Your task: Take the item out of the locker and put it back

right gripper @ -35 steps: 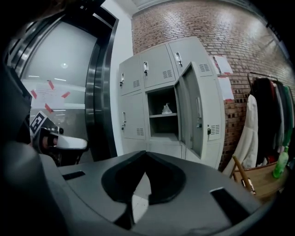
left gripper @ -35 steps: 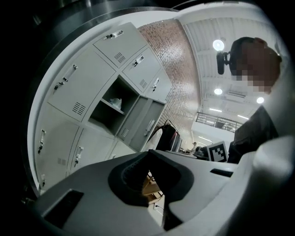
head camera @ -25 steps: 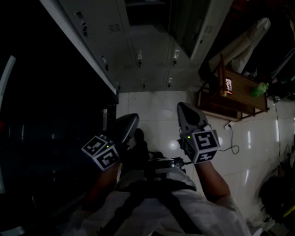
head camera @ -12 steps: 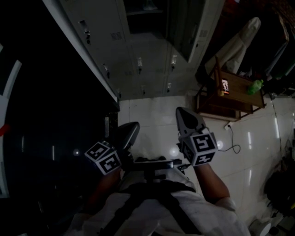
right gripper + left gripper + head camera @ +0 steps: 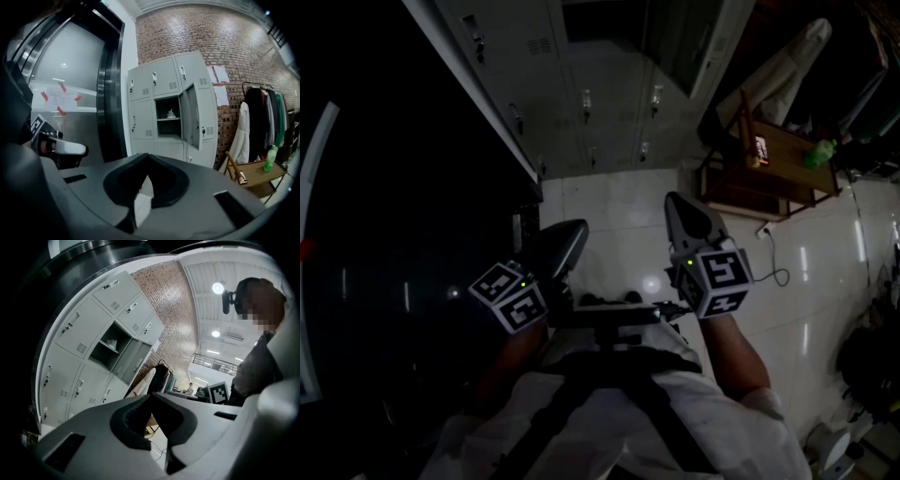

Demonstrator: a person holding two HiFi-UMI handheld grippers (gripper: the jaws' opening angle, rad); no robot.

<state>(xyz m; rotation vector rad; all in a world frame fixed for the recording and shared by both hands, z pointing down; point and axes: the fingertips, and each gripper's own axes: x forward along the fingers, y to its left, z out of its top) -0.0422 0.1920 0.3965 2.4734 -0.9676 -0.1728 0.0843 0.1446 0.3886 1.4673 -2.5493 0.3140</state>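
Grey metal lockers (image 5: 161, 84) were seen standing against a brick wall (image 5: 225, 42), and one door (image 5: 192, 117) in the middle row was swung open. Inside that open compartment (image 5: 168, 123) a small pale item (image 5: 171, 113) was set on the shelf, apart from both grippers. What the item was could not be made out. The same compartment was also caught in the left gripper view, with the item (image 5: 111, 341) lying in it.

The left gripper (image 5: 151, 397) was held with its jaws closed together, and nothing was caught between them. The right gripper (image 5: 149, 157) was likewise held closed and empty. In the head view, both were carried in front of the person's body, the left gripper (image 5: 577, 230) beside a dark metal frame and the right gripper (image 5: 673, 202) over the white tiled floor (image 5: 619, 206). Both were pointed towards the lockers (image 5: 581, 84) and kept well short of them.

To the right of the lockers a wooden chair (image 5: 255, 176) was placed, and a green bottle (image 5: 269, 159) was stood on its seat. A white coat (image 5: 242, 129) was hung just beside the lockers, with darker clothes (image 5: 265, 112) on a rail behind it. Two sheets of paper (image 5: 218, 75) were fixed to the brick. A cable (image 5: 773, 272) was trailed across the floor near the chair (image 5: 769, 173).
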